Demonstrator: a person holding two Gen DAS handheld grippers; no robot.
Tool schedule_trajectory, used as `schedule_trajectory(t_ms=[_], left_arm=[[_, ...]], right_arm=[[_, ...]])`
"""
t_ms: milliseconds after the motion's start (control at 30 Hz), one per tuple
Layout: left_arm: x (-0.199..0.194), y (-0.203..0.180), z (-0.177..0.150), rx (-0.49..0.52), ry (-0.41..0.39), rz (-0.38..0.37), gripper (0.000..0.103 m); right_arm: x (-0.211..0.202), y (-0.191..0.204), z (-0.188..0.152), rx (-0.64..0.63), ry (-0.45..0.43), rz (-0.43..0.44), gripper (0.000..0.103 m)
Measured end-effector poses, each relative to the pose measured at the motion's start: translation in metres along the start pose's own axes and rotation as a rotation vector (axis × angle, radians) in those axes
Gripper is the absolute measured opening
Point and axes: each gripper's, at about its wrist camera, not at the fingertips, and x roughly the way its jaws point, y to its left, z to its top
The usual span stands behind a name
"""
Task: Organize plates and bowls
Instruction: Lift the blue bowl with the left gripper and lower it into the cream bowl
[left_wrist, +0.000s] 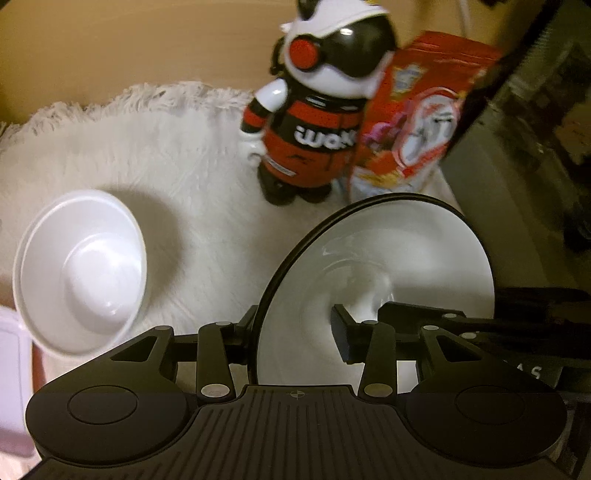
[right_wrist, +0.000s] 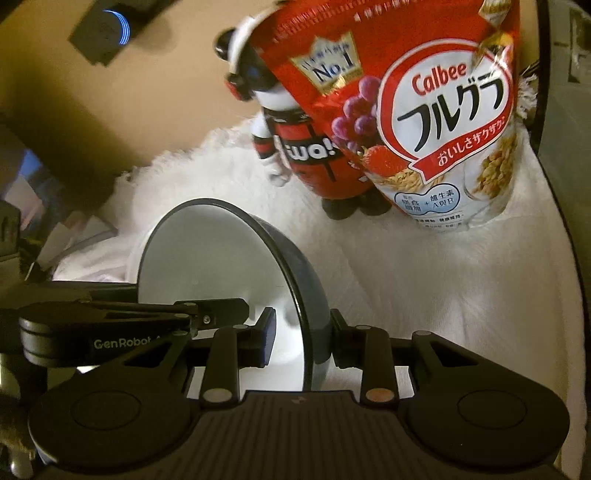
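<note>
Item: dark-rimmed bowl (left_wrist: 388, 251), white inside and blue-grey outside, held tilted on edge in front of the toy figure (left_wrist: 306, 140), nearer the cameras. Holder: right gripper (right_wrist: 303, 332), jaws clamped across the bowl's rim, one finger inside and one outside. Second holder: left gripper (left_wrist: 295, 328), jaws parted and straddling the same rim; the inner pad stands clear of the wall, so it does not appear to be gripping. Item: white bowl (left_wrist: 85, 273), resting alone on the fluffy white rug (left_wrist: 184, 147), in front of the figure and well to its left, apart from the dark-rimmed bowl. Item: red cereal bag (right_wrist: 424, 129), upright, touching or just beside the figure on its right. Status, as judged: sorting is at an early to middle stage. One bowl is in hand and the other unstacked, so nesting or placing them together remains to be done; no plates appear. View differences: the left wrist view alone shows the white bowl plainly and the figure's whole front. The right wrist view alone shows the held bowl's dark outer wall, the bag's full label, and a dark device with a blue light ring (right_wrist: 107, 29) far behind and left of the figure.
</note>
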Motion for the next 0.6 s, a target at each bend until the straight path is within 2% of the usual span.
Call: schedule_trajectory(t_ms=[133,267,533,600], left_arm=[[-0.005,-0.011,-0.028,0.004,0.028,-0.036,0.044],[-0.006,-0.019,-0.058,0.003,0.073,-0.078,0.044],[0.000,-0.031,-0.102,0.036,0.112,-0.077,0.044],[0.007,-0.030,-0.108,0.035,0.116,-0.068,0.040]], right_arm=[[-0.018,-0.003,-0.024,0.013,0.031,0.014,0.031],[-0.029,-0.005,-0.054,0.008,0.074,-0.009,0.031],[-0.023,-0.016,-0.102,0.047,0.171,-0.019,0.031],[-0.018,-0.017,-0.109,0.046,0.183,-0.021,0.031]])
